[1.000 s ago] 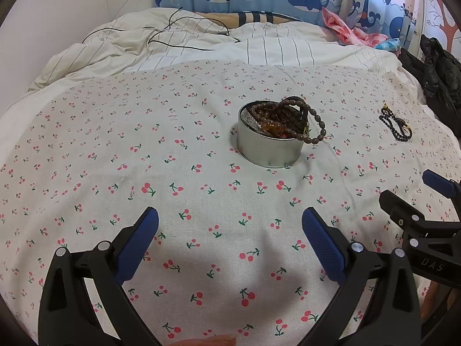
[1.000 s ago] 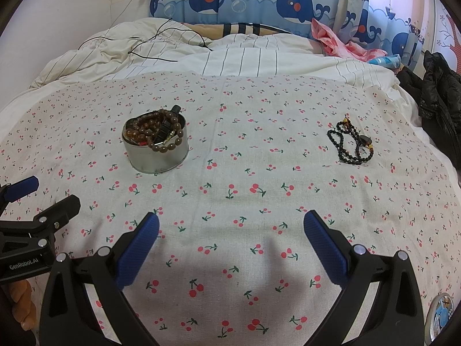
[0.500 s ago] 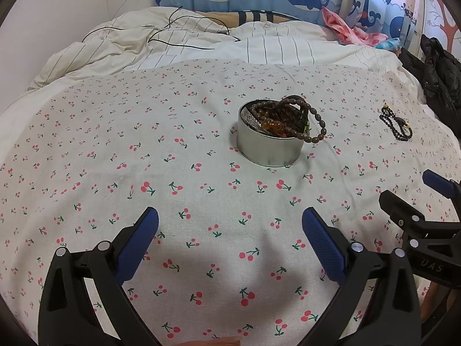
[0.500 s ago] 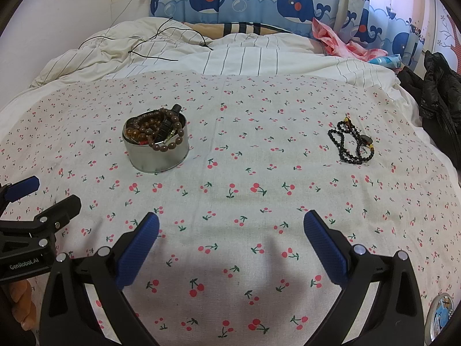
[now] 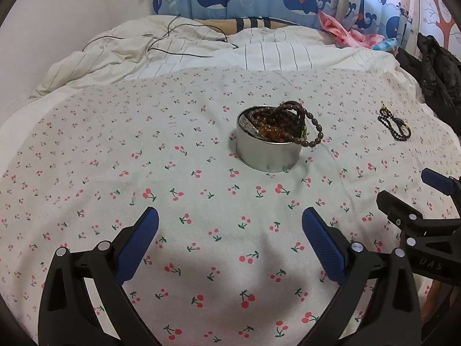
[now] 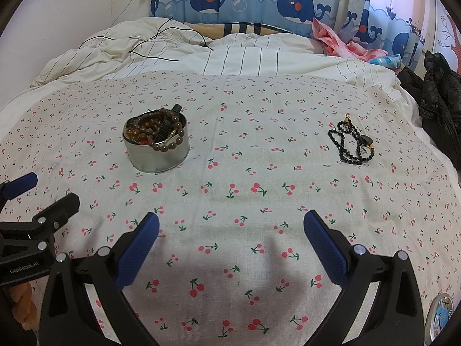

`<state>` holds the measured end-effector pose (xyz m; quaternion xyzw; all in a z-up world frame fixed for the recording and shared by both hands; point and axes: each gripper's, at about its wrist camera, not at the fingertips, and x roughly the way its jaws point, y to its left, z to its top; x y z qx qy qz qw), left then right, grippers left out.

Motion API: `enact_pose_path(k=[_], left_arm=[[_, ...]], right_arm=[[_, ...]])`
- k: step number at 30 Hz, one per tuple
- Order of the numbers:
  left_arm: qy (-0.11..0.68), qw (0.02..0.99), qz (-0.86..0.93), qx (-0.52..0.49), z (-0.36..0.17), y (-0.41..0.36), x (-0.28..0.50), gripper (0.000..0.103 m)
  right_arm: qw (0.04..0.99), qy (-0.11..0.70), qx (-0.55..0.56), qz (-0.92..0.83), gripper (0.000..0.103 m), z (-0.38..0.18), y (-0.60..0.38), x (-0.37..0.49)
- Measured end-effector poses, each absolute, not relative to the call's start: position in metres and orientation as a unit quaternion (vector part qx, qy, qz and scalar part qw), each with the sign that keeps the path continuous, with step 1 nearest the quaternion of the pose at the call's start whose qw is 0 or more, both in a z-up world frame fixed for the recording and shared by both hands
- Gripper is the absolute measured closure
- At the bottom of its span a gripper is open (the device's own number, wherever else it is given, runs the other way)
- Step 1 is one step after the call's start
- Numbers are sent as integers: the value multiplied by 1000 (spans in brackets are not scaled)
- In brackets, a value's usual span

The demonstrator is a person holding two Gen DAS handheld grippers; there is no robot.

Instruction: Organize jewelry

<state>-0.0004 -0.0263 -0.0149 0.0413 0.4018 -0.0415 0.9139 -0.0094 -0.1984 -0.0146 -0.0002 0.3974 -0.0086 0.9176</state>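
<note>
A round silver tin (image 5: 268,155) (image 6: 158,157) stands on the cherry-print cloth, heaped with brown bead bracelets (image 5: 291,124) (image 6: 157,131); one strand hangs over its rim. A black bead necklace (image 5: 394,124) (image 6: 353,142) lies flat on the cloth to the tin's right. My left gripper (image 5: 230,242) is open and empty, near the cloth's front, well short of the tin. My right gripper (image 6: 230,245) is also open and empty, between tin and necklace but nearer the front. Each gripper shows at the edge of the other's view.
The cherry-print cloth (image 6: 245,201) covers a bed. A rumpled striped duvet (image 6: 230,54) with a black cable lies behind, then whale-print curtains. A dark jacket (image 6: 438,92) sits at the right edge. A round lid (image 6: 440,320) lies at the front right.
Both views drifted slightly; the tin and necklace stay where they were. Both grippers remain open.
</note>
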Motion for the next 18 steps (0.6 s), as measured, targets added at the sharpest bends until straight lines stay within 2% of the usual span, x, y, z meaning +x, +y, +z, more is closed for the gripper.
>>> enact_pose_path(k=[18], left_arm=[[415,908,-49,34,-17,-23,2,7]], right_arm=[[918,398,0,-9,7,-15,-198,-9]])
